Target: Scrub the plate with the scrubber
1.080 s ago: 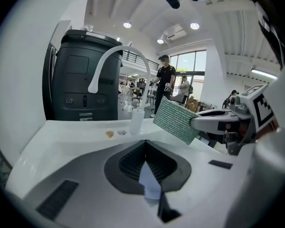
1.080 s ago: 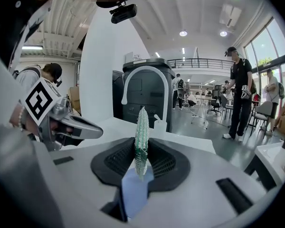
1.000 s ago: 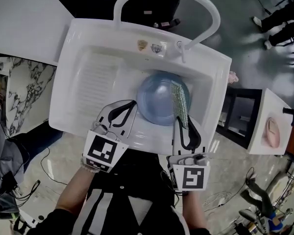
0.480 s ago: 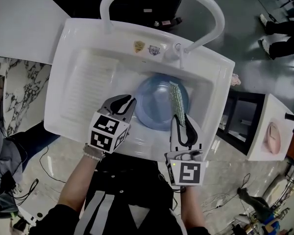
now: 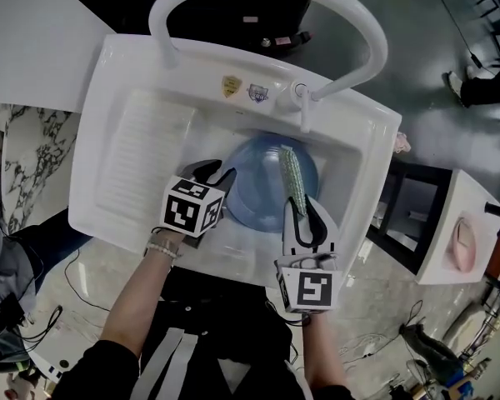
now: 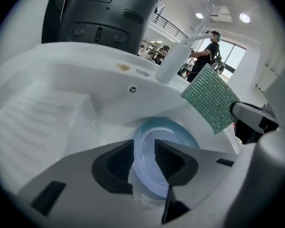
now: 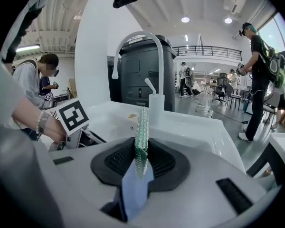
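The left claw (image 6: 144, 148) is opening: its jaws stand wide, with the near rim of the blue plate (image 5: 254, 182) between them and the pads not pressing on it. The right claw (image 7: 141, 152) is clamped on the green scrubber (image 7: 142, 122), which stands on edge just ahead of it, over the plate in the sink (image 5: 133, 82). The step in hand looks like steadying the plate. Next, the left jaws should close on the rim and the scrubber should be laid flat.

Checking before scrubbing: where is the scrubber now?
Head view: the scrubber is clamped on edge in the right gripper, over the right side of the plate in the sink.
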`<state>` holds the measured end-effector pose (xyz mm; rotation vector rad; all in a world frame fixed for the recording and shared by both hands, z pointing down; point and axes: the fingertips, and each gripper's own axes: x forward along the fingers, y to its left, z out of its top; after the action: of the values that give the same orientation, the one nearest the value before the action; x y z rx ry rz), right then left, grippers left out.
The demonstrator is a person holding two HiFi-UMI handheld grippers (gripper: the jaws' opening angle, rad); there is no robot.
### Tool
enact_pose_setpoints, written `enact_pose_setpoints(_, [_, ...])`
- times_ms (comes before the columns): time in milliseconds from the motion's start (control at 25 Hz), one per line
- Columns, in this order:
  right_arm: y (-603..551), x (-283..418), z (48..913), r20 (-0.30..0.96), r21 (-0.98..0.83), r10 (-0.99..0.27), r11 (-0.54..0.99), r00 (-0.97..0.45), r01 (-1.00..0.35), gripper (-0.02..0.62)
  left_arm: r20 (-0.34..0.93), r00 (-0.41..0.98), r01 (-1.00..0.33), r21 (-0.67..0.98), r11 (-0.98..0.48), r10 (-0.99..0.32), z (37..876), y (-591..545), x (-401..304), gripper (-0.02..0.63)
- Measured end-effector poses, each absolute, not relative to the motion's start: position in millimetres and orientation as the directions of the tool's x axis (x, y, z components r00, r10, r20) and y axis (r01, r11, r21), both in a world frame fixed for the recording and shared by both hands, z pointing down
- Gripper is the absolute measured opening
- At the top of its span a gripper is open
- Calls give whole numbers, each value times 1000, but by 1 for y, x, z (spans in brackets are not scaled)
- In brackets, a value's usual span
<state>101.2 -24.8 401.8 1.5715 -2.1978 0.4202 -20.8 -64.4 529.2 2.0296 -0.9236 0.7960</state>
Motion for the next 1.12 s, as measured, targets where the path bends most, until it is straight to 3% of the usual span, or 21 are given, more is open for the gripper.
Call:
enact_pose_setpoints(1000, [-39, 109, 466, 594, -12, -763, 308, -254, -951, 91, 875, 443, -874, 373, -312, -196, 610, -54, -27, 126])
enact_pose_setpoints(1120, [-39, 109, 475, 622, -7, -744, 306, -244, -952, 91, 878, 435, -876, 362, -318, -199, 610, -54, -26, 38])
